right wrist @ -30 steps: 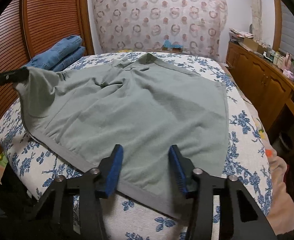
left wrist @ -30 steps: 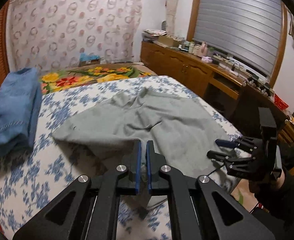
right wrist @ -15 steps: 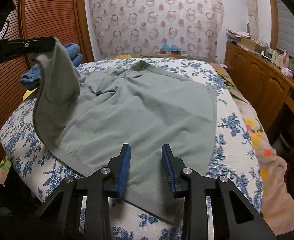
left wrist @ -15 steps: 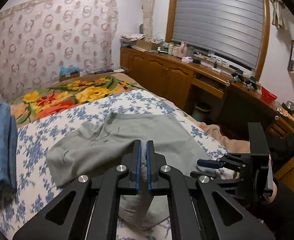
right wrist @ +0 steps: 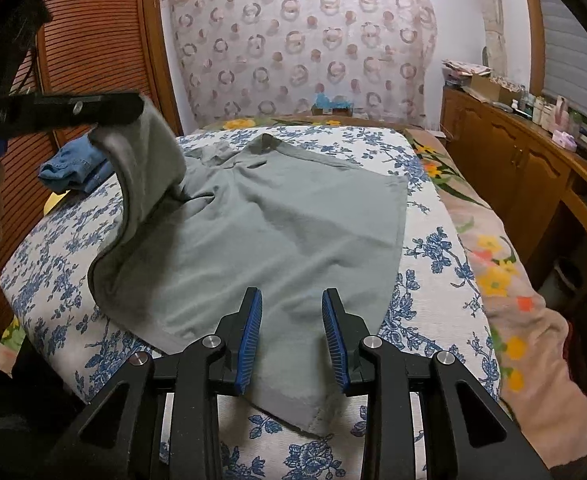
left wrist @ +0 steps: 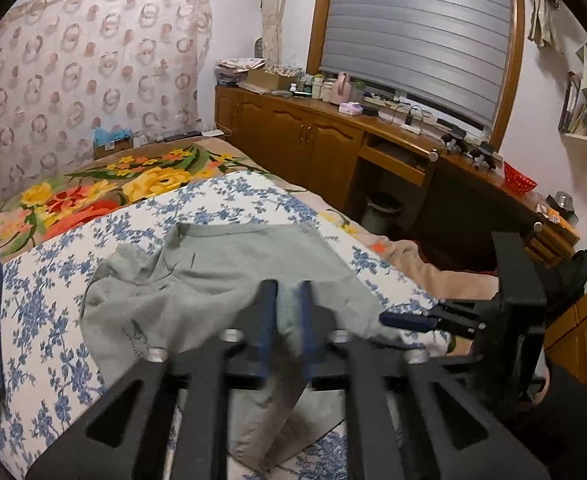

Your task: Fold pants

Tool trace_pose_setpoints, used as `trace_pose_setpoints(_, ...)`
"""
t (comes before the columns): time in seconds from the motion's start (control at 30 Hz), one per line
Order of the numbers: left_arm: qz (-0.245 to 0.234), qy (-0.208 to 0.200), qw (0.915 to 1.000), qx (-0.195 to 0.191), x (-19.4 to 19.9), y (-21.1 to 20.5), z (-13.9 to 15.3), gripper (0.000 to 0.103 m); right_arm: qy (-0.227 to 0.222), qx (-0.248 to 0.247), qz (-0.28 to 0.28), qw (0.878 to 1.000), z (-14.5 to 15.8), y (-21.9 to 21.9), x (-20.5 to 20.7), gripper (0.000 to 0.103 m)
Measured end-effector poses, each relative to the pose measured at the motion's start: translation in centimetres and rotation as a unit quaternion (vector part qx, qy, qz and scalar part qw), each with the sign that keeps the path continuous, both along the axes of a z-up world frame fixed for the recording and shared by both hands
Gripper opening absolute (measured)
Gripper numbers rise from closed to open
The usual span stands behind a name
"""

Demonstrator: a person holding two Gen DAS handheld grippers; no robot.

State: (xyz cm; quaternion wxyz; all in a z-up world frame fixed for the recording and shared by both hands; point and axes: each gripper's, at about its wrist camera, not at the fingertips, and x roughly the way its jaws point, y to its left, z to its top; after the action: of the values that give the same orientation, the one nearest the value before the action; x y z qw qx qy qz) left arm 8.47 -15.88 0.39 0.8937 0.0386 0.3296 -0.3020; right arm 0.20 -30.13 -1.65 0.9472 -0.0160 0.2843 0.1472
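Grey-green pants (right wrist: 277,236) lie spread on the blue-flowered bedspread (right wrist: 425,308). My left gripper (left wrist: 289,312) is shut on one corner of the pants (left wrist: 213,280) and holds it lifted above the bed; in the right wrist view it (right wrist: 133,108) shows at upper left with cloth hanging from it. My right gripper (right wrist: 291,324) is open, its jaws hovering over the near hem, not touching. It also shows in the left wrist view (left wrist: 413,320) at right.
Folded blue jeans (right wrist: 73,168) lie at the bed's far left. A floral blanket (left wrist: 93,188) covers the head end. A wooden cabinet (left wrist: 333,140) with clutter runs along the right wall. A wooden slatted door (right wrist: 93,40) stands at left.
My left gripper has lifted its corner of the pants up and carried it across toward the right. My right gripper's jaws narrowed, then widened again over the near hem.
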Motion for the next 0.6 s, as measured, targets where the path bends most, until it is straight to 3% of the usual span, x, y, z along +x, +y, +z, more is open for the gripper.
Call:
trace_pose_setpoints(0.03,0.003,0.000,1.0000,-0.002,-0.1,0.3,-0.2,0.041,0.000,0.002,-0.001,1.000,-0.1,0.0,0.0,0.032)
trace_pose_setpoints(0.13,0.020,-0.002,0.9998,0.001,-0.1,1.2,-0.7,0.054,0.001,0.006,-0.003,1.000,0.0,-0.2,0.3,0.032)
trace_pose_setpoints(0.23,0.033,0.007,0.9994,0.004,0.0,2.3,-1.7,0.079,0.000,0.006,-0.004,1.000,0.2,-0.2,0.7,0.032)
trace_pose_setpoints(0.6,0.072,0.058,0.9947,0.045,0.3,4.7,-7.3,0.079,0.001,-0.009,0.019,1.000,0.7,0.7,2.8,0.032)
